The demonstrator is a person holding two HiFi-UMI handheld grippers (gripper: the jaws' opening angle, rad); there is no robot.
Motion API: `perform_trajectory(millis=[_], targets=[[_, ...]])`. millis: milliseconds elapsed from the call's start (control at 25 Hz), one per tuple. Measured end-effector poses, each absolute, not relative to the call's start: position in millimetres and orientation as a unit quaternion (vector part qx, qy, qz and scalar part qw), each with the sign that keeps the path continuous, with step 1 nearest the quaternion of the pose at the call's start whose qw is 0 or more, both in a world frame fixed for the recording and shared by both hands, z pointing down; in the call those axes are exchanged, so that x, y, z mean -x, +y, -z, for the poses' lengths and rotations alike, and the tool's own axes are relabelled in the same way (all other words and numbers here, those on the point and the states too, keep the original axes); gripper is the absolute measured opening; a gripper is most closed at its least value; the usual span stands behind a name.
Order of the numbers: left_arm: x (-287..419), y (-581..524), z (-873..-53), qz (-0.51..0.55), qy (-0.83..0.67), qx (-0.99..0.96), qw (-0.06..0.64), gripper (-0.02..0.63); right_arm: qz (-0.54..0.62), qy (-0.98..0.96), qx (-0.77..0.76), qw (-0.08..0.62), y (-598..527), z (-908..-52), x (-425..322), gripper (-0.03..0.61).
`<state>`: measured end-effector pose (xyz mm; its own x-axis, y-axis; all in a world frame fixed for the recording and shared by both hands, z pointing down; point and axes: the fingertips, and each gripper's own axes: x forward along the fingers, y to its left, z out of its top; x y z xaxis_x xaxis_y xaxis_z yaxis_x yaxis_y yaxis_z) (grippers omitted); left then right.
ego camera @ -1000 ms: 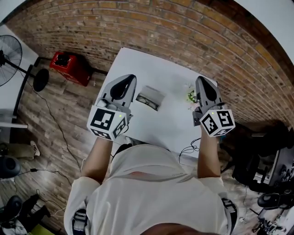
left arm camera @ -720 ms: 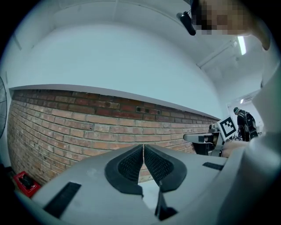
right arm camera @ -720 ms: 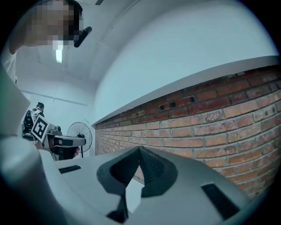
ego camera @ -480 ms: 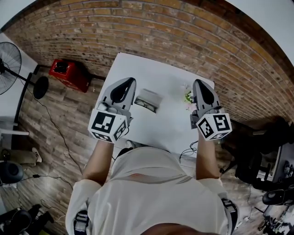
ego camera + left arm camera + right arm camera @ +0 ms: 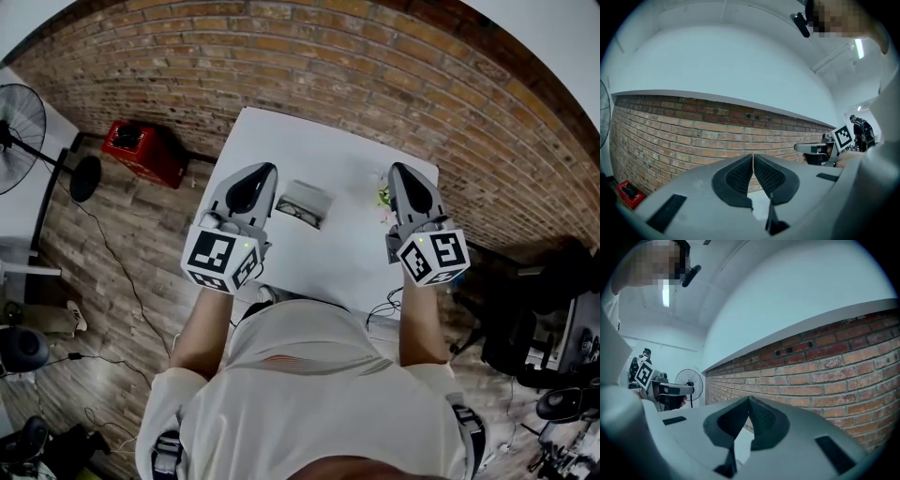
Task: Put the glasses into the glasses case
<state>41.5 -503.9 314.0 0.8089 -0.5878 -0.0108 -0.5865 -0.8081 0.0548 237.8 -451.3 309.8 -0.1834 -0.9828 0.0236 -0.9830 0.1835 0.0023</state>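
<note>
Floorboards [image 5: 112, 244] carry a standing fan [image 5: 21, 117] at the far left and a red box [image 5: 141, 142] just off the table's far left corner. The white table [image 5: 323, 150] has its far edge close to a brick wall [image 5: 281, 56].

Over the table's left edge the left gripper [image 5: 263, 170] points toward the wall, its marker cube nearest the person. In the left gripper view the left gripper [image 5: 753, 157] has its two ribbed pads pressed together at the tips, with nothing between them.

The glasses case [image 5: 306, 201], a grey oblong, lies on the table about midway between its left and right edges, between the two grippers and touched by neither. A dark shape along its near side is too small to make out.

A small green thing [image 5: 385, 197] sits near the table's right edge, just beside the right gripper and partly hidden by it.

The right gripper [image 5: 400, 170] hangs over that right edge, also aimed at the wall. In the right gripper view the right gripper [image 5: 749, 400] has its jaws closed on each other and holds nothing; bricks fill the background.
</note>
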Motion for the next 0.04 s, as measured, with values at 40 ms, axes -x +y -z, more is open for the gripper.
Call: perform_trajectory(millis=[40], targets=[[-41.4,-503.5,-314.4,0.013,-0.309,-0.951,0.025,0.020,-0.007,-0.770,-0.638,0.011,-450.9,-310.4,-237.1,0.052]])
